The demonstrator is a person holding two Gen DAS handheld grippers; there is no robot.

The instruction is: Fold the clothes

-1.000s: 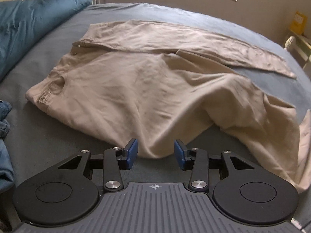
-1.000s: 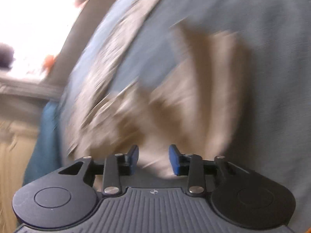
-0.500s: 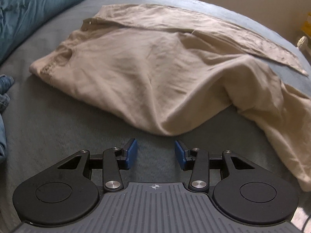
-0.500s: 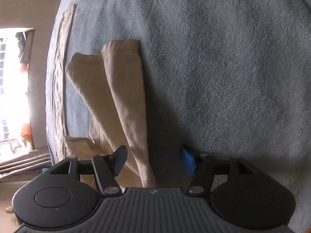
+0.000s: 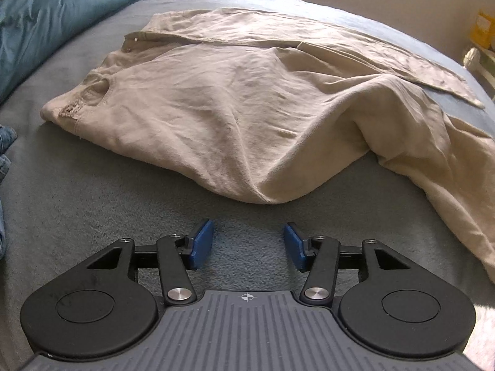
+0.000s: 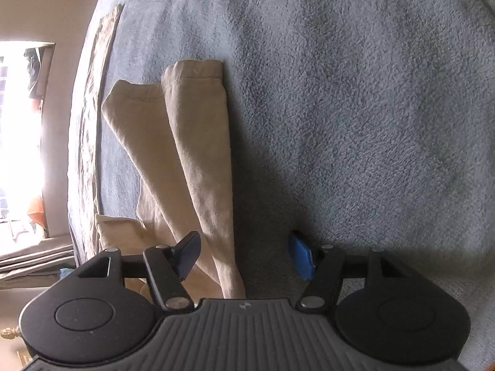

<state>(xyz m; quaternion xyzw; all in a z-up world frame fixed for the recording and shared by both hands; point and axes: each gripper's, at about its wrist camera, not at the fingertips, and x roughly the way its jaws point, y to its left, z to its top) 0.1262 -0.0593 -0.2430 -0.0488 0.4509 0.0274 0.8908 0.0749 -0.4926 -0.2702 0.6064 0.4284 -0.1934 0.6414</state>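
Grey fleece covers the bed point(image 5: 77, 185), which fills most of both views and carries everything else. A blue duvet point(image 5: 55, 21) is bunched along the bed's edge at about 10 o'clock in the left wrist view, and a scrap of denim point(image 5: 4, 154) shows at the 9 o'clock edge.

Beige trousers point(image 5: 235, 105) lie spread across the bed in the left wrist view, waistband toward 9 o'clock with a button near 11 o'clock, one leg stretching flat toward 2 o'clock and the other folded over and trailing down to 4 o'clock. A rounded fold of the cloth bulges toward 6 o'clock and stops just short of the left gripper point(image 5: 249, 244). In the right wrist view the two hemmed leg ends point(image 6: 191, 117) lie side by side, running from 12 o'clock down to 6 o'clock.

Both grippers point down at the bed. The left gripper's jaws have just been opening; they stand about half apart over bare fleece, with nothing between the blue pads point(image 5: 202, 242). The right gripper point(image 6: 244, 255) has also just been opening and now stands wider. A trouser leg passes between its jaws, nearer the 9 o'clock pad, but neither pad presses on the cloth, so it holds nothing.
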